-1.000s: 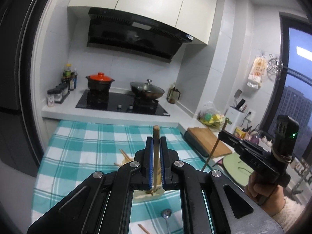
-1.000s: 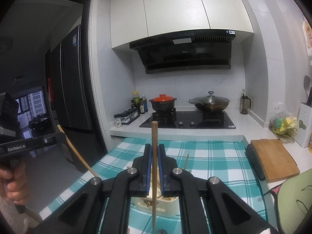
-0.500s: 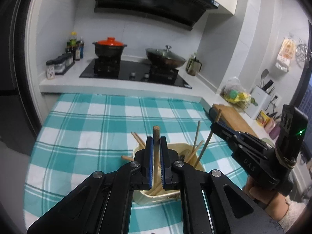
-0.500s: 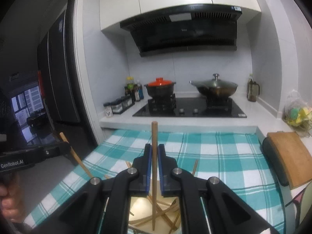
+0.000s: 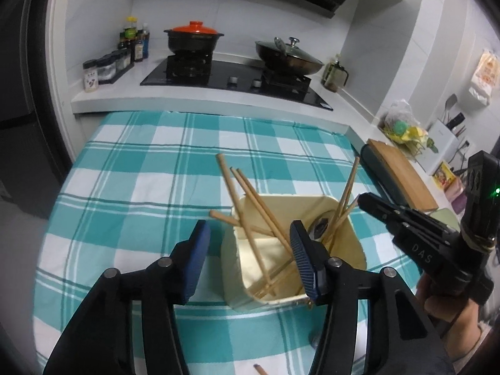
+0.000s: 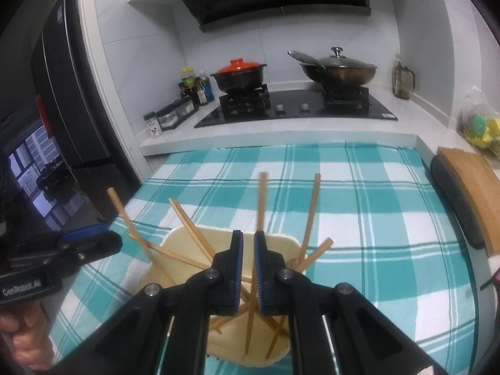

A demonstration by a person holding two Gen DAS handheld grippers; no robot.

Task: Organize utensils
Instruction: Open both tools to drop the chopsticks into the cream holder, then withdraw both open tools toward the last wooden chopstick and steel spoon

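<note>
A cream holder (image 5: 340, 201) stands on the teal checked cloth with several wooden chopsticks (image 5: 250, 193) leaning in it. My left gripper (image 5: 248, 231) hovers over the holder's near left corner. Its jaws are opening and its blue pads press on nothing. My right gripper (image 6: 248, 245) is above the holder (image 6: 187, 231), shut on one upright chopstick (image 6: 262, 200) whose lower end reaches inside. In the left wrist view the right gripper (image 5: 364, 201) comes in from the right, with its chopstick (image 5: 348, 184) slanting into the holder. The left gripper (image 6: 109, 240) shows at the left edge of the right wrist view.
A wooden cutting board (image 5: 403, 175) lies at the cloth's right edge. Behind the cloth is a white counter with a hob, an orange-lidded pot (image 5: 193, 39), a lidded wok (image 5: 289, 56) and spice jars (image 5: 103, 70). Another utensil tip (image 5: 259, 368) lies near the cloth's front.
Both grippers came down over the holder. My left jaws parted and let their chopstick go into the holder. The right gripper kept its chopstick and lowered its end inside.
</note>
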